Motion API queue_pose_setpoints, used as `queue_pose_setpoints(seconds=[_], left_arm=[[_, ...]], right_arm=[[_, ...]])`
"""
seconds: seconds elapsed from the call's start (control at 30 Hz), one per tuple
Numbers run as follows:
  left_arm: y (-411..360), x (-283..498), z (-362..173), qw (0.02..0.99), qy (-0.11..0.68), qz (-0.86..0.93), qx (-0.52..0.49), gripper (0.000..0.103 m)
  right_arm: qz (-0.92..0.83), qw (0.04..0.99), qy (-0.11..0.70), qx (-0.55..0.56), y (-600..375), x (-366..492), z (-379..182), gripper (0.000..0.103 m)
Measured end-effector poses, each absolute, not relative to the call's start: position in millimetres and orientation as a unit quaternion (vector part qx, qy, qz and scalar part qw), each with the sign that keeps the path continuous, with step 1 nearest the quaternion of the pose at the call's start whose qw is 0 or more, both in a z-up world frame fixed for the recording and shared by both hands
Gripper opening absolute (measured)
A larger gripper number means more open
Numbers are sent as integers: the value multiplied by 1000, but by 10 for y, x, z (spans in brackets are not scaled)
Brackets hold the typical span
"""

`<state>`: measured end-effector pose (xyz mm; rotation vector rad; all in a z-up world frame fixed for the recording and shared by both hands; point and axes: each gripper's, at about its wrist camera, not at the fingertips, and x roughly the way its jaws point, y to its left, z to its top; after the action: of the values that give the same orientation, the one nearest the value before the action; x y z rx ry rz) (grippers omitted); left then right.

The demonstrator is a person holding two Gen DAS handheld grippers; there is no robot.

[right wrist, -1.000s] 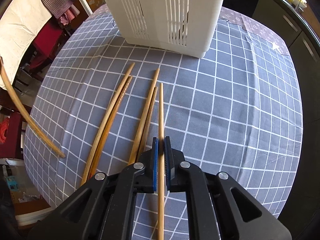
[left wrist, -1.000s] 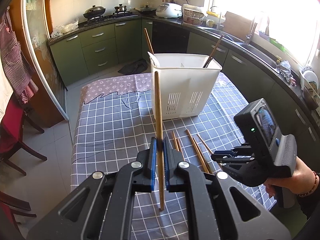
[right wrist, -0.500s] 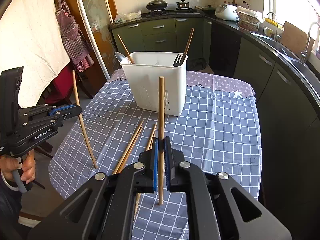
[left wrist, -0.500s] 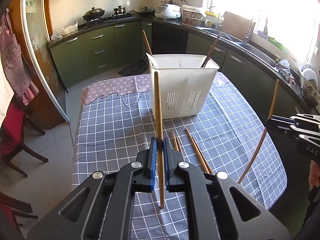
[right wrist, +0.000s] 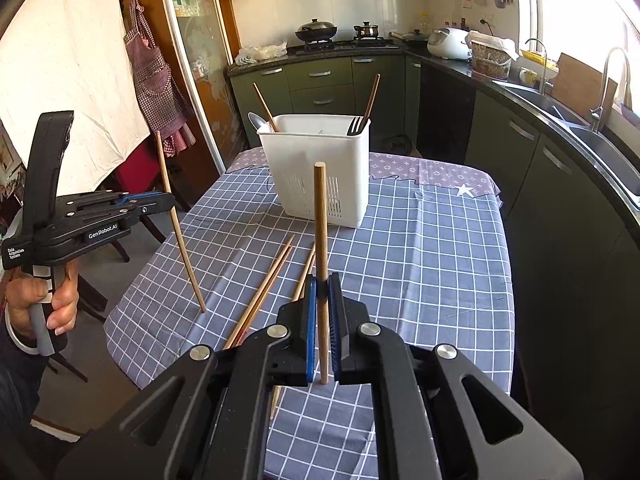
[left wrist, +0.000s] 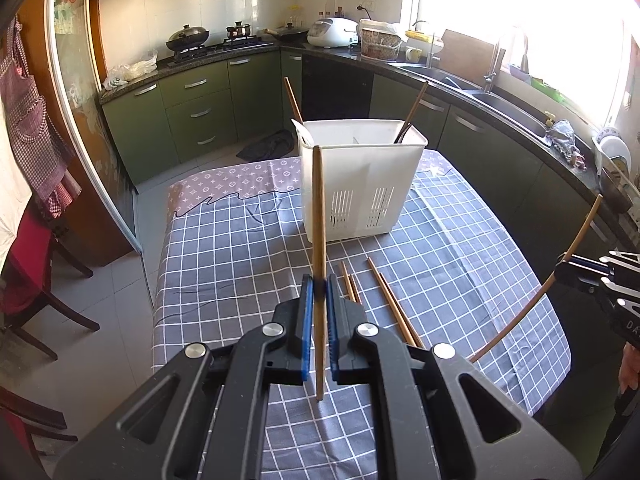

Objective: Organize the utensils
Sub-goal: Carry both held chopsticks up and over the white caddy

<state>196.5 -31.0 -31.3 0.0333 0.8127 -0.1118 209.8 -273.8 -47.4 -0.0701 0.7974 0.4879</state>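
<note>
Left hand-held gripper (left wrist: pixel 319 304) has my chopstick (left wrist: pixel 319 240) pinched tight, long axis near upright, tip toward twelve o'clock at the white caddy (left wrist: pixel 360 184). Right hand-held gripper (right wrist: pixel 323 304) clamps its own chopstick (right wrist: pixel 321 248) upright too, above the checked surface (right wrist: pixel 420 264).

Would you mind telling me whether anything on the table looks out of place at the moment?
Yes: four loose chopsticks lie scattered on the checked tablecloth in front of the white utensil caddy rather than standing in it. The cloth is also rumpled near the caddy. Each gripper holds one more chopstick, off the table.
</note>
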Motion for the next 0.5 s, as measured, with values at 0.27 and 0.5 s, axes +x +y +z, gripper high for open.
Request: queue_pose_setpoints(seconds=[0.27,0.5], left_arm=[[-336,1954,-290,917,396,-53,19,7],[-359,1974,-272,916,396,-56,22,7]], right_arm=[[238,892,383,-31,-2743,2095,-482,7],[240,891,385,-30,-2738,2129,-495,7]])
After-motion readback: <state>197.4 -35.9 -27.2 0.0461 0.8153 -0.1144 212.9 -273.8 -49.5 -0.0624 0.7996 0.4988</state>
